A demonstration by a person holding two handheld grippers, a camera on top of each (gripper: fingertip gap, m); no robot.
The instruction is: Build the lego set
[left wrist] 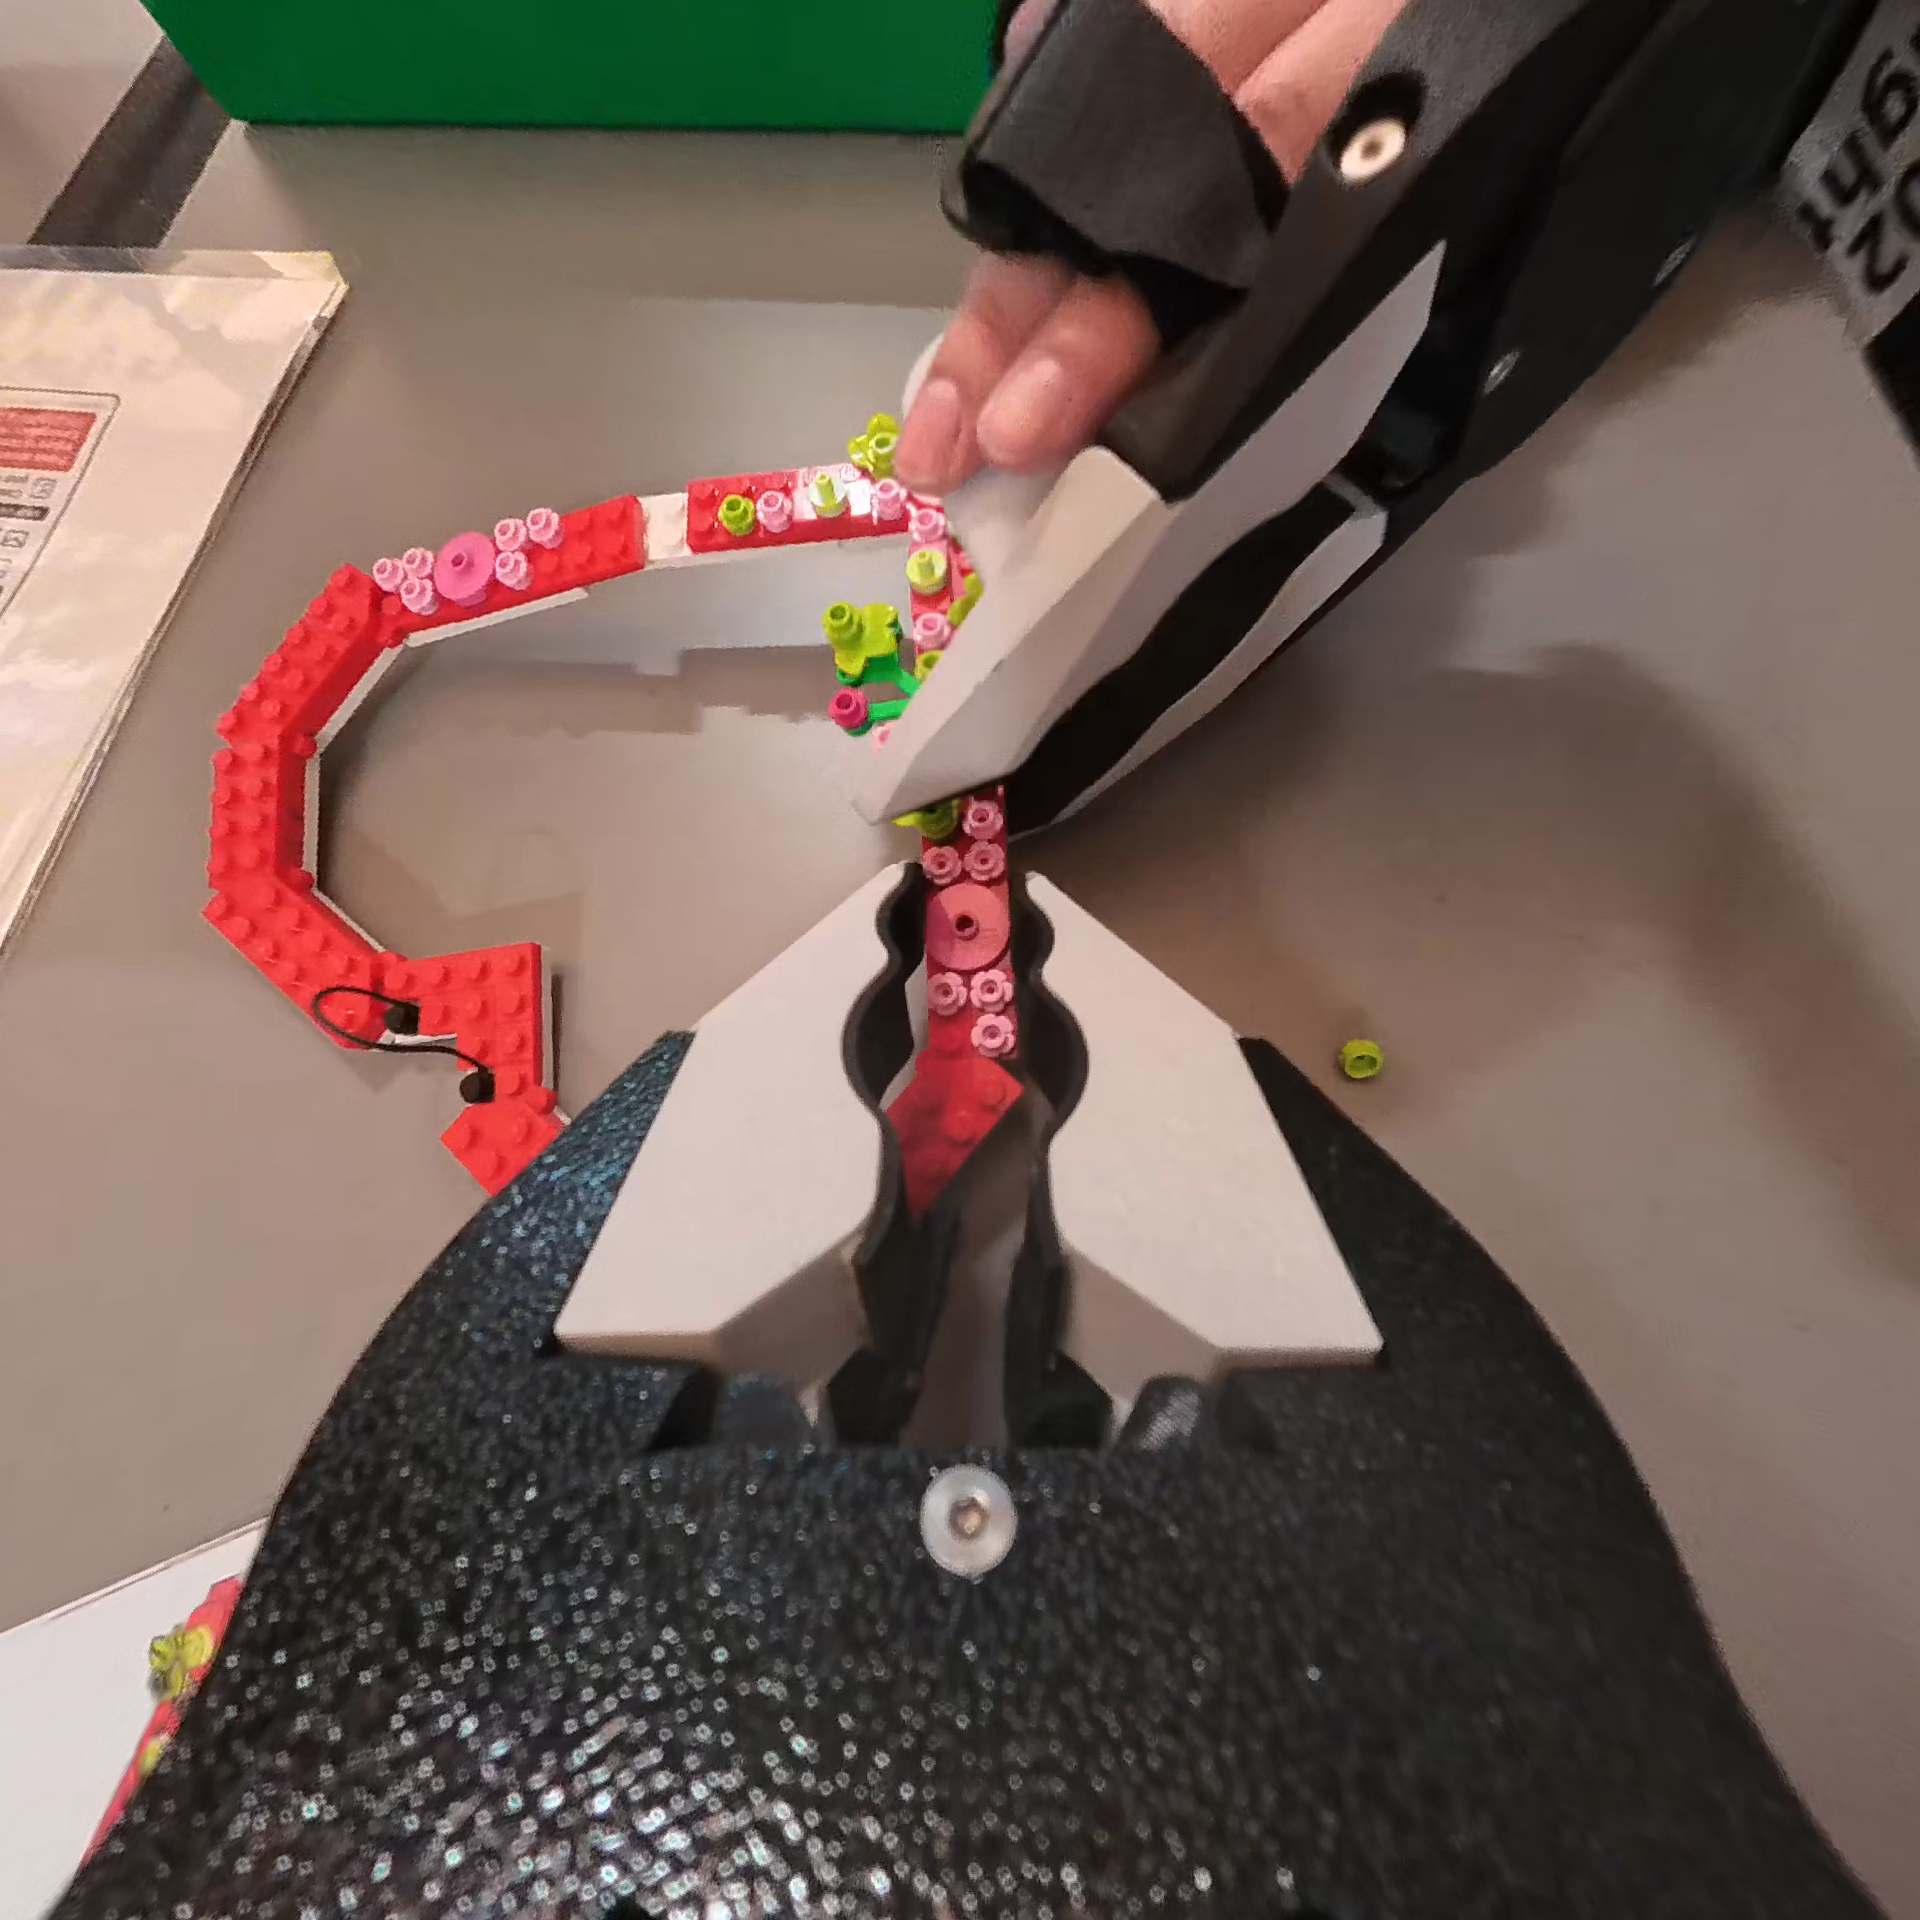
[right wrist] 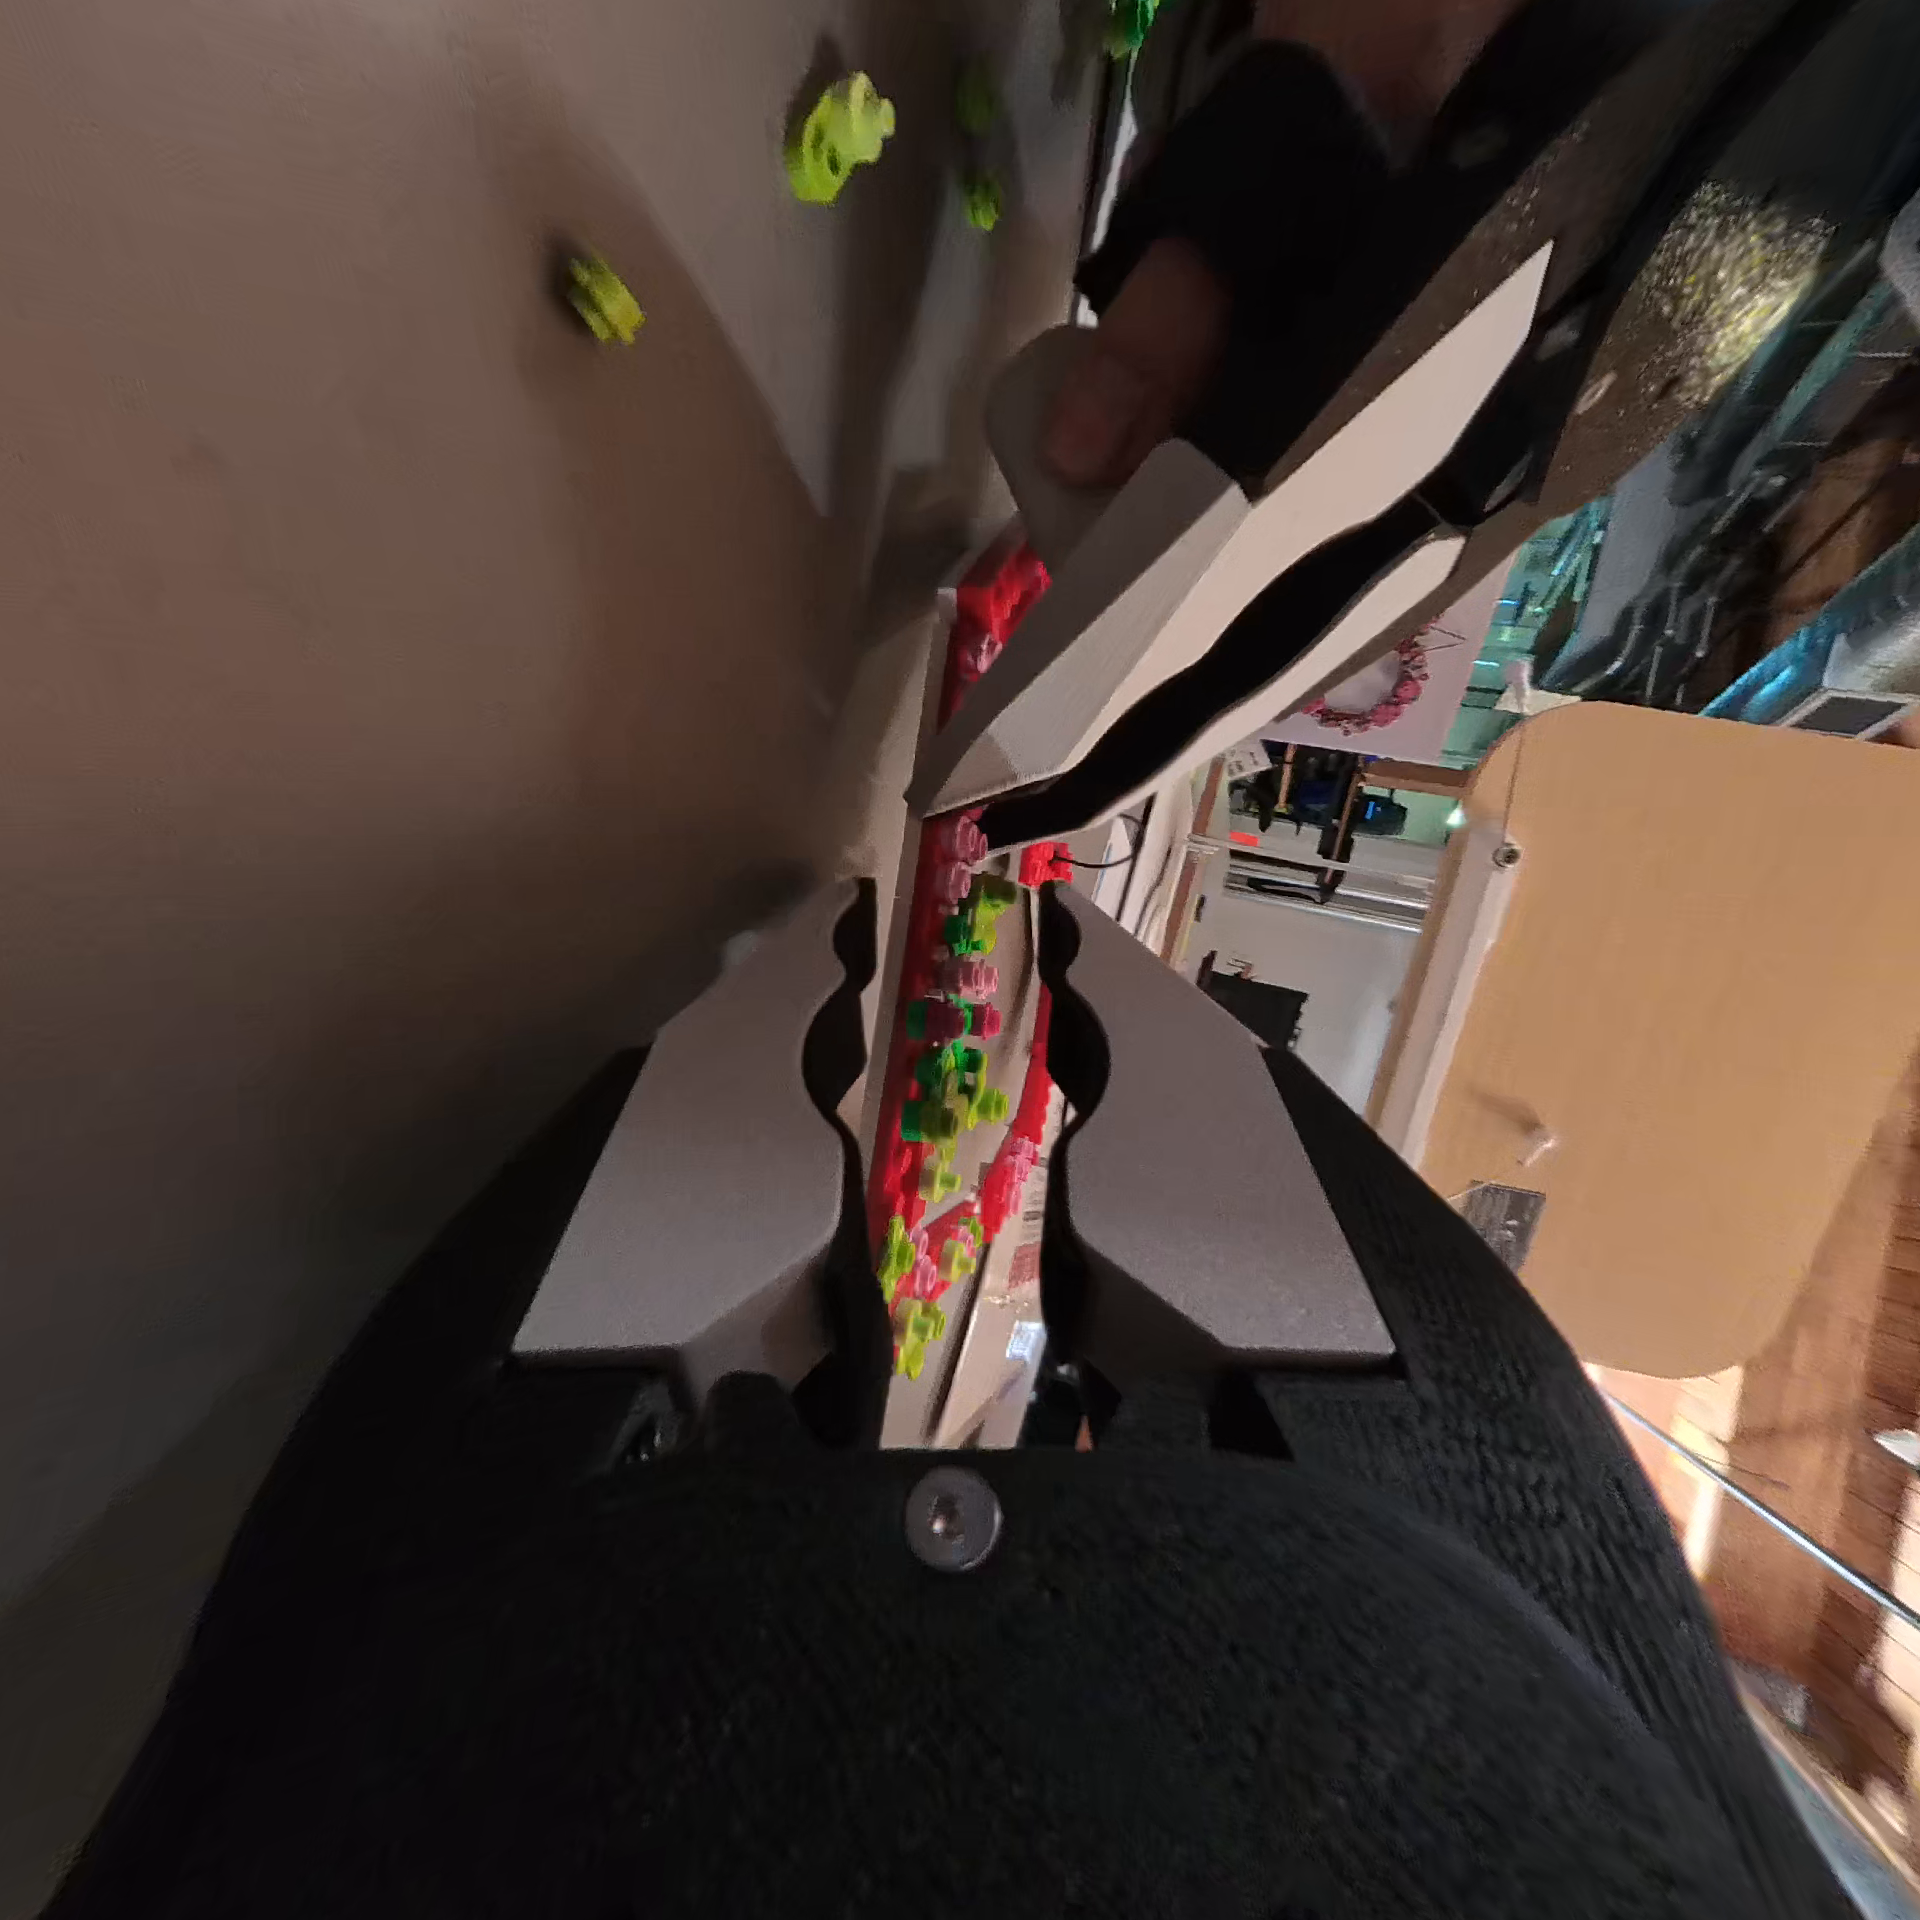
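A red Lego frame (left wrist: 270, 790), a curved open loop of plates with pink flowers and lime pieces, lies on the grey table (left wrist: 1455, 935). My left gripper (left wrist: 966, 883) is shut on the frame's near straight strip, by a dark pink disc (left wrist: 964, 928). My right gripper (left wrist: 935, 816) comes in from the upper right and is shut on the same strip just beyond, with a hand behind it. In the right wrist view the strip (right wrist: 951, 1039) runs between my right gripper (right wrist: 956, 904), and the left gripper (right wrist: 966, 805) meets it from the upper right.
An instruction booklet (left wrist: 125, 520) lies at the left and a green box (left wrist: 582, 62) at the back. A loose lime stud (left wrist: 1360, 1060) lies right of my left gripper. More lime pieces (right wrist: 836, 135) lie on the table. A printed sheet (left wrist: 62, 1714) sits at the lower left.
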